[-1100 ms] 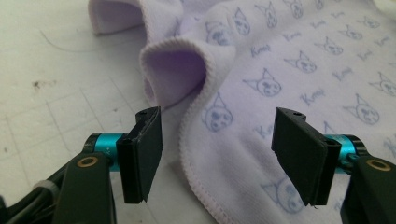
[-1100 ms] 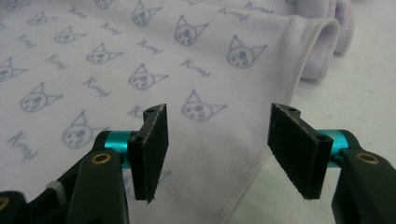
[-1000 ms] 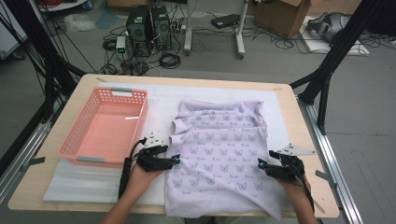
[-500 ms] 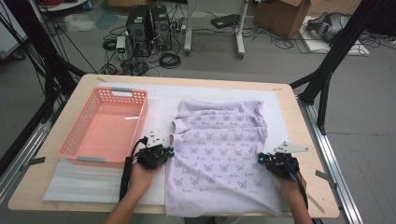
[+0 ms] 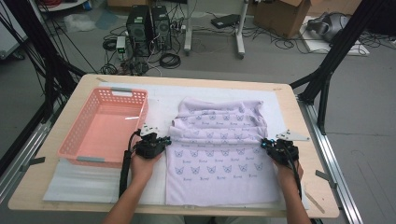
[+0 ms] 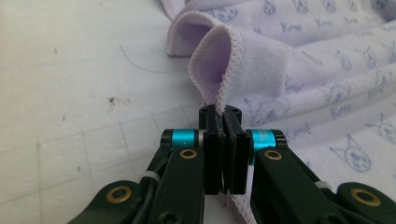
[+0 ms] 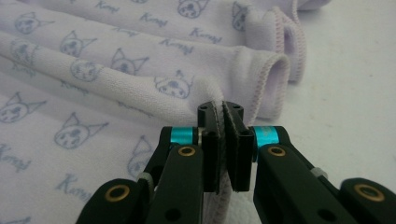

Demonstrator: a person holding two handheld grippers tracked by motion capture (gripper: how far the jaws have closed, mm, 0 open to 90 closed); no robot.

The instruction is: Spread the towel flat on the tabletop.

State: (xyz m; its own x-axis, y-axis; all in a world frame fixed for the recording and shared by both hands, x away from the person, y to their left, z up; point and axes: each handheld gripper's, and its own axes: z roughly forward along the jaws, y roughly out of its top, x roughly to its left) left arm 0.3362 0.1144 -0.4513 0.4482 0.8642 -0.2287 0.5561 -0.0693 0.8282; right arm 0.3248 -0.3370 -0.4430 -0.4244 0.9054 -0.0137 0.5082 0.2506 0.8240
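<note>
Now both tools pinch the lilac cat-print cloth (image 5: 219, 154), which lies spread over the white mat on the surface, right of the pink basket (image 5: 105, 128). Jaws having just closed, the left tool (image 5: 164, 141) clamps the cloth's left hem and the right tool (image 5: 264, 143) clamps its right hem.

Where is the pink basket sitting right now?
In the high view the pink basket sits on the left part of the table, beside the lilac towel, with the left gripper just off its near right corner.
</note>
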